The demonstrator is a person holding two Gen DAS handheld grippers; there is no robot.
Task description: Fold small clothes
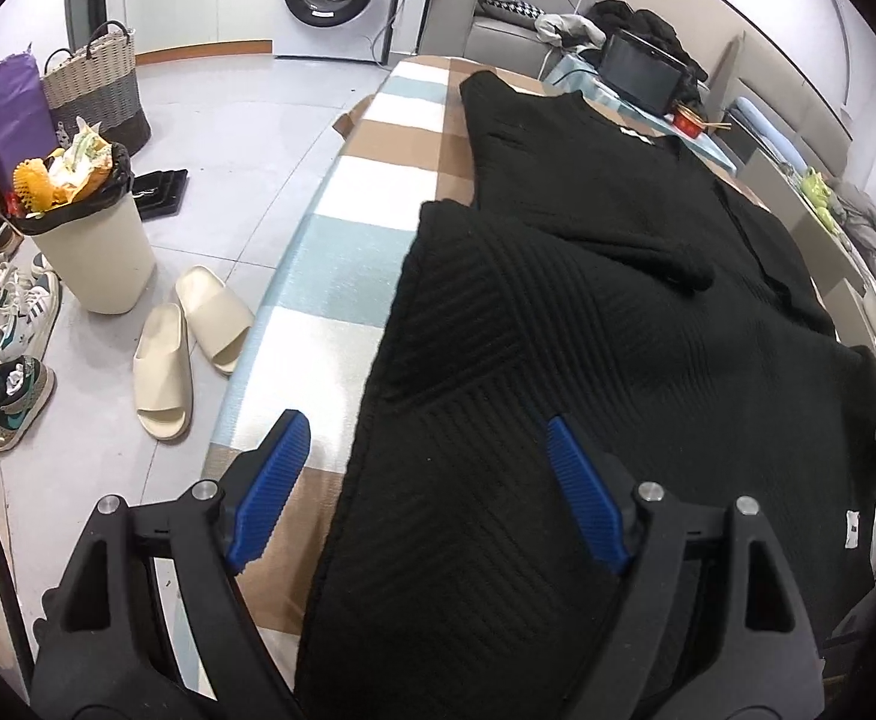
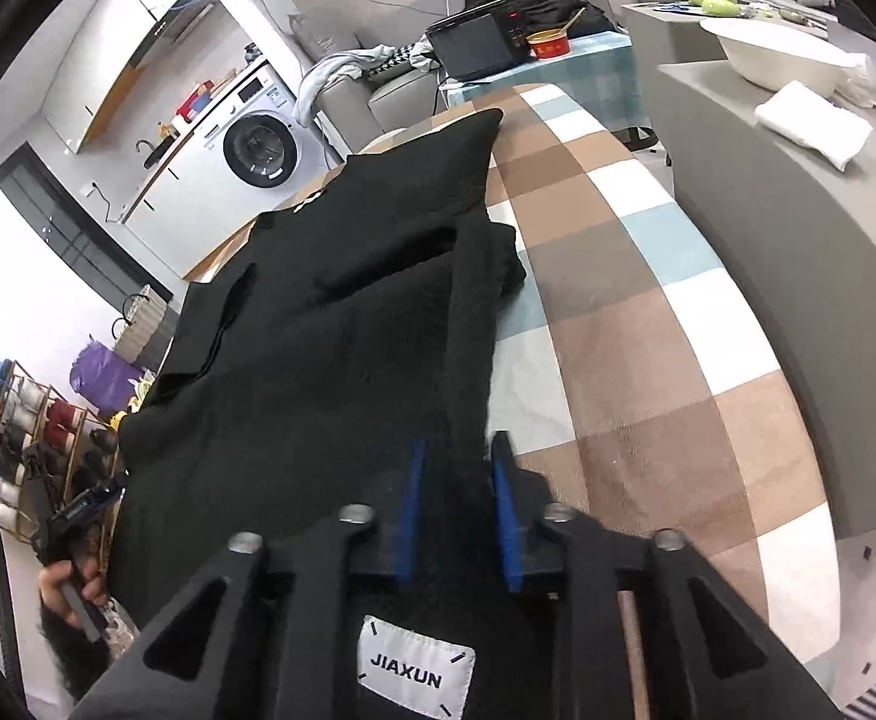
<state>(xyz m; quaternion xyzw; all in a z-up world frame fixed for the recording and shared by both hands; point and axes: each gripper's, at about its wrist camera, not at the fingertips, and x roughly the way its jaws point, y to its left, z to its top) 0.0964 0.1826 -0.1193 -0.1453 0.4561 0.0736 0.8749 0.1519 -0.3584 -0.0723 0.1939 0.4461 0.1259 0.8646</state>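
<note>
A black ribbed knit garment lies spread along a table covered with a checked cloth. A sleeve is folded in across its body. My left gripper hovers open over the garment's near left edge, with one blue pad above the cloth and the other above the knit. In the right wrist view the same garment runs away from me. My right gripper is at its near right hem, with black fabric bunched between the narrow-set blue pads and draped back over the gripper body. A white JIAXUN label shows there.
Left of the table on the floor stand a full waste bin, a pair of cream slippers, several shoes and a woven basket. A grey padded bench with a folded white cloth borders the table's right side.
</note>
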